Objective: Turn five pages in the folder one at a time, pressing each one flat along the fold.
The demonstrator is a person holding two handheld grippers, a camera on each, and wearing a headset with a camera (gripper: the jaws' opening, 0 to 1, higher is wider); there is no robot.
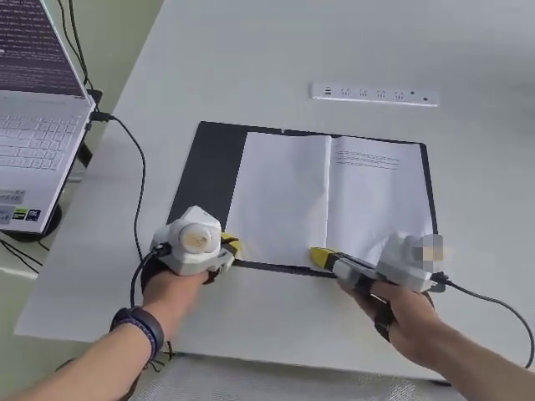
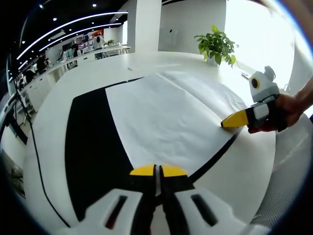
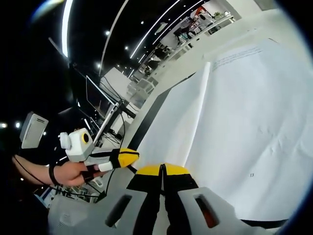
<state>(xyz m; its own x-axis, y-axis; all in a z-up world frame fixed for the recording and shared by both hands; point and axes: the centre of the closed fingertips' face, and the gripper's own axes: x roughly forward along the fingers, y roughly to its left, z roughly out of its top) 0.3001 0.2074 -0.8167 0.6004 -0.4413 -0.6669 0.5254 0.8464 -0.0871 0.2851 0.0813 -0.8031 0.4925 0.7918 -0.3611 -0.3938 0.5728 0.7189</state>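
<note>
On the white workbench [image 1: 251,50] a flat black folder [image 1: 209,167] lies open, its near edge facing the person. Two white sheets lie on it: a blank left page [image 1: 280,196] and a right page [image 1: 380,200] with a few lines of small print near its top. They meet at a slightly raised fold [image 1: 328,192] in the middle. A strip of black cover shows bare to the left of the blank page.

Left gripper [image 1: 229,246]: held in the person's left hand, which wears a dark wristband [image 1: 142,324]. Its yellow tips sit at the folder's near edge, by the lower left corner of the blank page. In its own view the jaws are pressed together with nothing between them.

Right gripper [image 1: 320,256]: held in the right hand, with its yellow tips at the near edge just beside the foot of the fold. Its jaws are likewise pressed together and empty.

Whether either tip actually touches the paper cannot be told from these angles.

Surroundings: an open silver laptop [image 1: 33,125] sits at the far left. A white power strip [image 1: 374,93] lies beyond the folder. A black cable [image 1: 138,192] runs along the left side of the bench. A green potted plant [image 2: 215,44] stands in the background of the left gripper view.
</note>
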